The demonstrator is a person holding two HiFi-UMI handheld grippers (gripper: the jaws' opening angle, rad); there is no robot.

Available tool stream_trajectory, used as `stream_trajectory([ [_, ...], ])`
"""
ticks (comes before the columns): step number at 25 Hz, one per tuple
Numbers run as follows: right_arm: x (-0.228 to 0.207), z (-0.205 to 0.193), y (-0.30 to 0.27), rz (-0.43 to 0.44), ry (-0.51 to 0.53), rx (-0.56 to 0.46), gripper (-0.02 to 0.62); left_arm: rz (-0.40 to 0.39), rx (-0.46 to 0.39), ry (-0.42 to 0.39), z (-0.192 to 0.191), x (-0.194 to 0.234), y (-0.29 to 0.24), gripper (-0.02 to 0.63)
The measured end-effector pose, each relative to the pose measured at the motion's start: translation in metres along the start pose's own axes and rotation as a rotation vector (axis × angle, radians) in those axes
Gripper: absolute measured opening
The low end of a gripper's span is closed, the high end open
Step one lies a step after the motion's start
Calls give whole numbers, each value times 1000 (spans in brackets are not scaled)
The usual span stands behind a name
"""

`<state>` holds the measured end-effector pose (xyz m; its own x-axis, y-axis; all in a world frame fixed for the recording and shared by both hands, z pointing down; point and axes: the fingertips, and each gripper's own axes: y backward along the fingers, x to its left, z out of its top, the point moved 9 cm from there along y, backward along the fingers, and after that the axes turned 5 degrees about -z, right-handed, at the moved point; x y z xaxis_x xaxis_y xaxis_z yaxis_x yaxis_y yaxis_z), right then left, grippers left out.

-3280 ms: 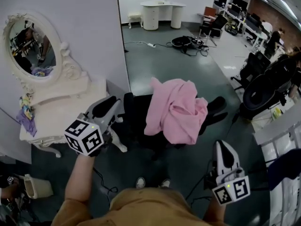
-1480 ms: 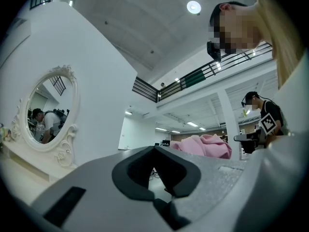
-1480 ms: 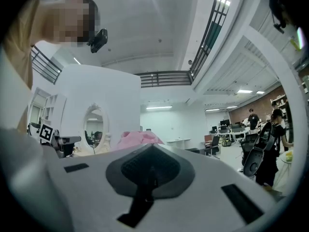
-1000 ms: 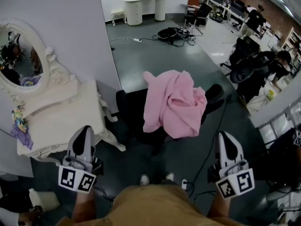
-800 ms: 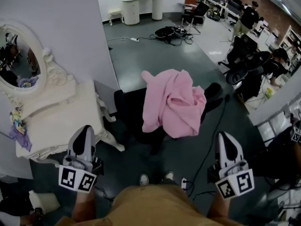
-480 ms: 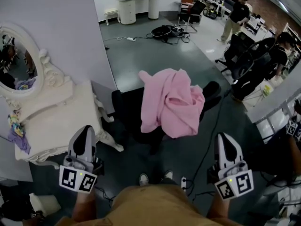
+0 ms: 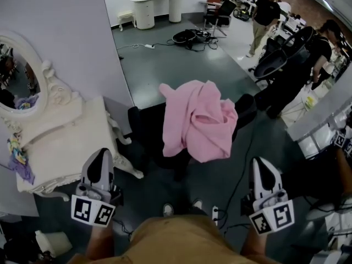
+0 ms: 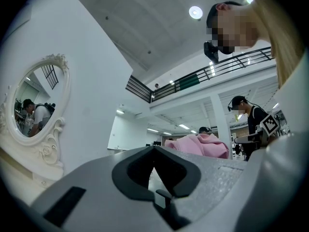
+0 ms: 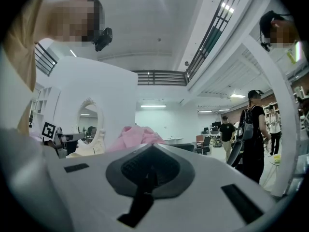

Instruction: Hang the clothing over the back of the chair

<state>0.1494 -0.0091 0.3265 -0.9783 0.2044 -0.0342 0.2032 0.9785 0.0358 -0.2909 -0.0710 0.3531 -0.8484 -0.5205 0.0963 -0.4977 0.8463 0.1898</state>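
Note:
The pink clothing (image 7: 199, 120) lies draped in a heap over the back of the black chair (image 7: 144, 132) in the middle of the head view. Both grippers hang low near my body, well short of the chair and apart from it. My left gripper (image 7: 100, 154) is shut and holds nothing. My right gripper (image 7: 258, 163) is also shut and empty. In the left gripper view the pink clothing (image 8: 199, 145) shows just past the closed left gripper (image 8: 154, 149). In the right gripper view the pink clothing (image 9: 133, 136) peeks up behind the closed right gripper (image 9: 152, 147).
A white dressing table (image 7: 58, 144) with an oval mirror (image 7: 15, 76) stands left of the chair, against a white partition wall (image 7: 77, 32). A cable (image 7: 241, 166) runs over the grey floor by my feet. People (image 7: 263, 15) and office chairs (image 7: 278, 62) fill the back right.
About three seconds ago my left gripper was raised near the chair; now it hangs low by my body. Over the last second neither gripper moved. A person walks across the back right.

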Motion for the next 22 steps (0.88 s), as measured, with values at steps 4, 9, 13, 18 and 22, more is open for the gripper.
stream_trajectory([
  [4, 1, -3, 2, -13, -8, -4, 3, -7, -5, 0, -1, 1, -1, 3],
  [9, 3, -5, 2, -22, -15, -14, 3, -15, -5, -1, -2, 3, -2, 3],
  [13, 4, -5, 4, -27, -18, -15, 3, -19, -8, -3, 0, 3, -3, 3],
  [18, 4, -6, 4, -32, -21, -20, 3, -21, -12, -2, -1, 4, -3, 3],
  [22, 6, -6, 3, -32, -19, -20, 3, -21, -12, 2, -1, 4, -3, 3],
])
